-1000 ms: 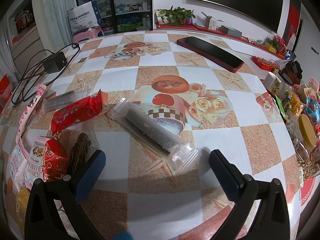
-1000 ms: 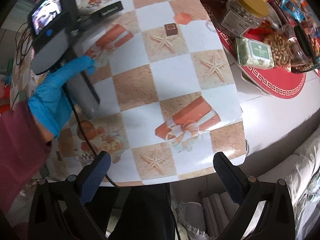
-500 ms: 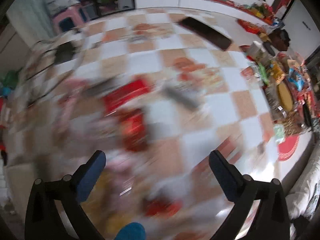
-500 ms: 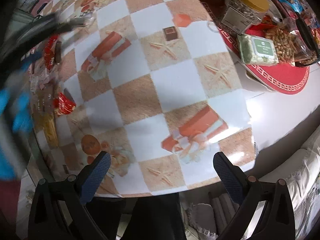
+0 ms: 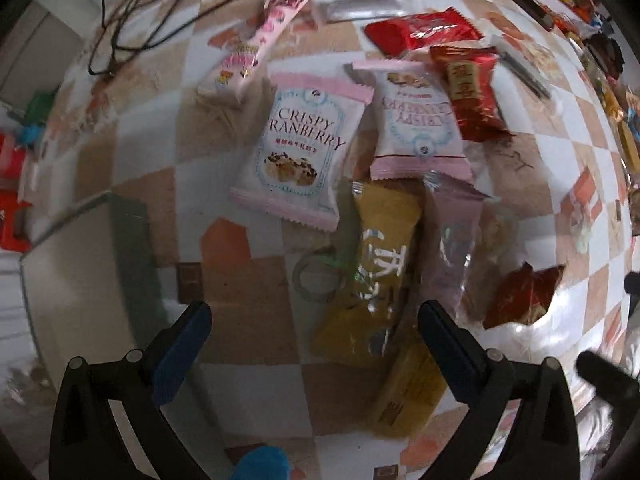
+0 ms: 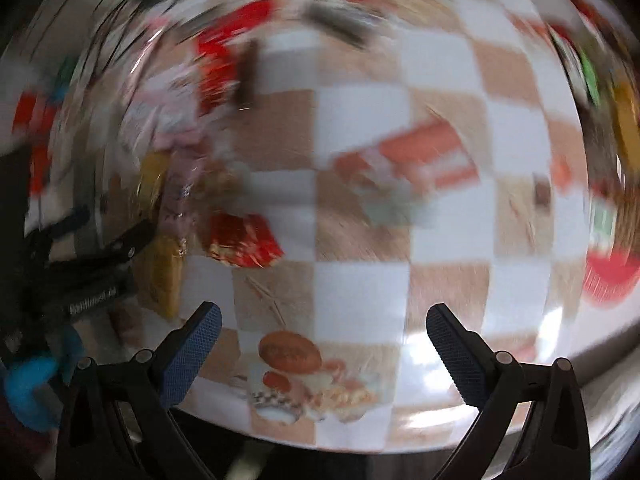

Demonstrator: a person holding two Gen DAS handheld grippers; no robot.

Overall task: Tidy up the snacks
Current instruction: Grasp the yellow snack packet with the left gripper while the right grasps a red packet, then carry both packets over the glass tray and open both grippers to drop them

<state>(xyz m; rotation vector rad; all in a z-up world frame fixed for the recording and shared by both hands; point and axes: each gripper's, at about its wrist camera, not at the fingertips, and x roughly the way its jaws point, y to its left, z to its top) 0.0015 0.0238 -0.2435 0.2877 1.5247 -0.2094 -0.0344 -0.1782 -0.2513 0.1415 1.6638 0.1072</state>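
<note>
My left gripper (image 5: 314, 332) hangs wide open over the snack pile on the checkered table (image 5: 132, 136), with the yellow packet (image 5: 372, 276) lying right between its fingers and the Crispy Cranberry packet (image 5: 298, 156) just beyond. My right gripper (image 6: 320, 334) is spread open too, holding nothing (that view's badly smeared, so the red wrapper (image 6: 244, 240) ahead-left is probably a snack).
</note>
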